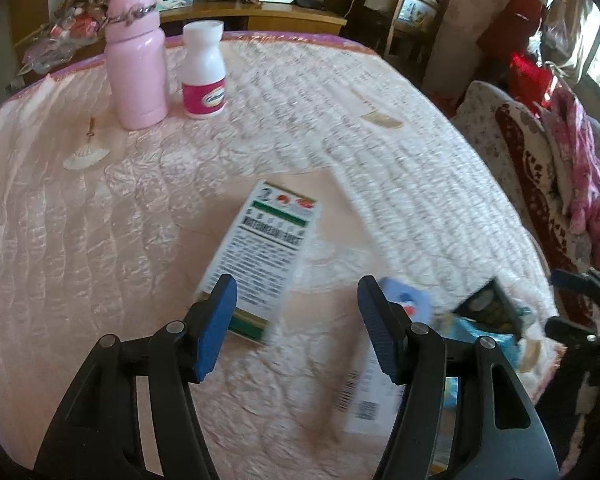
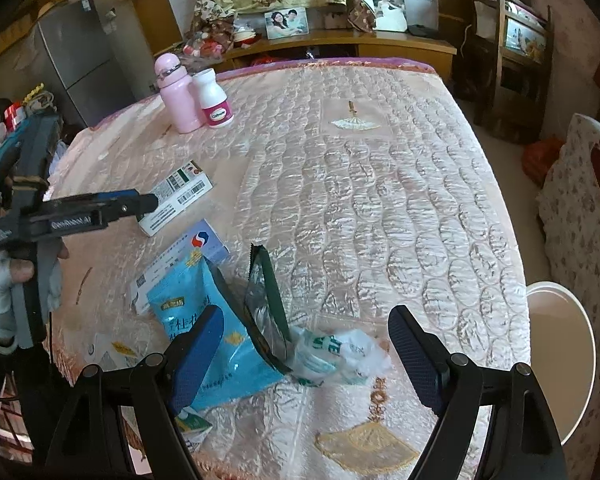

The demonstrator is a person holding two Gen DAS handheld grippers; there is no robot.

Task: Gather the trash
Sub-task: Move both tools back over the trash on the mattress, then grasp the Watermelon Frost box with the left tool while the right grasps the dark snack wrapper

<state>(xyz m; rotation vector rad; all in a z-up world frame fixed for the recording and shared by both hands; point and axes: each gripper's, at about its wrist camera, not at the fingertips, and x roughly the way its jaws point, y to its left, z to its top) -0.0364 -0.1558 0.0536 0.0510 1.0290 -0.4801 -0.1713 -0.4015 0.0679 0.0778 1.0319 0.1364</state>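
Left wrist view: my left gripper (image 1: 296, 324) has its jaws wide apart with nothing between the pads, hovering over the pink quilted bedspread (image 1: 380, 128). A green-and-white medicine box (image 1: 264, 248) lies flat on the spread just beyond and partly under the left pad. A blue-and-white box (image 1: 408, 300) lies behind the right pad, and a paper slip with barcodes (image 1: 368, 396) lies below it; both are blurred. A dark foil packet (image 1: 488, 304) lies near the right edge of the bed. At the far left a pink bottle (image 1: 136, 52) stands upright, with a white pill bottle (image 1: 204, 70) just beside it. Right wrist view: my right gripper (image 2: 306, 356) is also spread open and holds nothing. Between its pads, on the spread, lies a crumpled white-and-green wrapper (image 2: 336, 354). Touching it on the left is an opened dark green foil packet (image 2: 266, 308), and left of that a blue pouch (image 2: 216, 340), partly behind my left pad. The blue-and-white box (image 2: 204, 242) lies beyond the pouch, and the medicine box (image 2: 180, 194) farther on, at the tip of my left gripper (image 2: 150, 202), which enters from the left. A white bin (image 2: 560, 356) stands beside the bed at the right edge.
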